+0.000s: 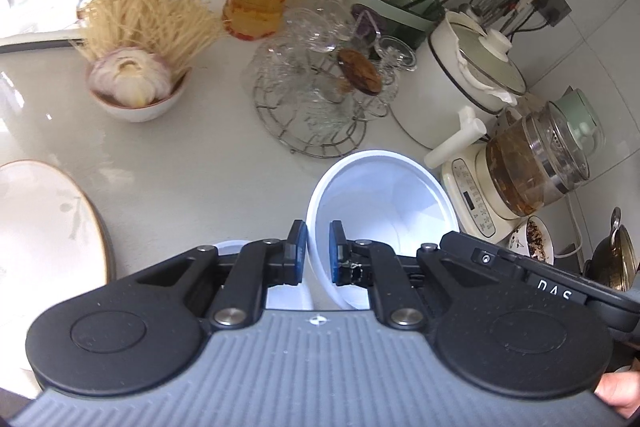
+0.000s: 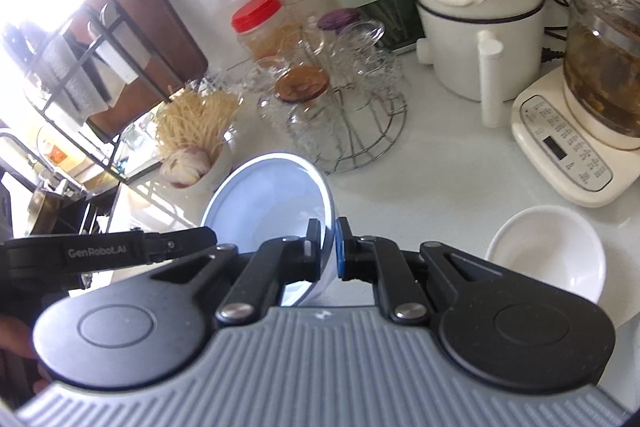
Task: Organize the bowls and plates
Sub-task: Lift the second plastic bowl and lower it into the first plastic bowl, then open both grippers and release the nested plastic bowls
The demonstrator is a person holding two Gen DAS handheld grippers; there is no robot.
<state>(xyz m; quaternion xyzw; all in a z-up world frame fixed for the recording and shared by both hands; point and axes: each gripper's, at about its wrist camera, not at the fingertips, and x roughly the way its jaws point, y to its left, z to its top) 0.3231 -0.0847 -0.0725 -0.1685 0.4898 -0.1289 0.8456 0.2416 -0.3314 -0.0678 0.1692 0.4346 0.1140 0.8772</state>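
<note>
my left gripper [image 1: 317, 251] is nearly closed, its blue pads pinching the rim of a white bowl [image 1: 384, 203] that fans out toward 1 o'clock, mouth tipped up and toward me. my right gripper [image 2: 328, 251] has its jaws just as narrow on the wall of a second white bowl [image 2: 272, 199], which leans off to 11 o'clock, mouth facing left. both look lifted off the counter. a third bowl [image 2: 548, 251] sits upright at 3 o'clock from my right jaws, near, so i judge the right hand is the closer one for nesting there. a plate [image 1: 44, 235] lies at 9 o'clock of the left.
</note>
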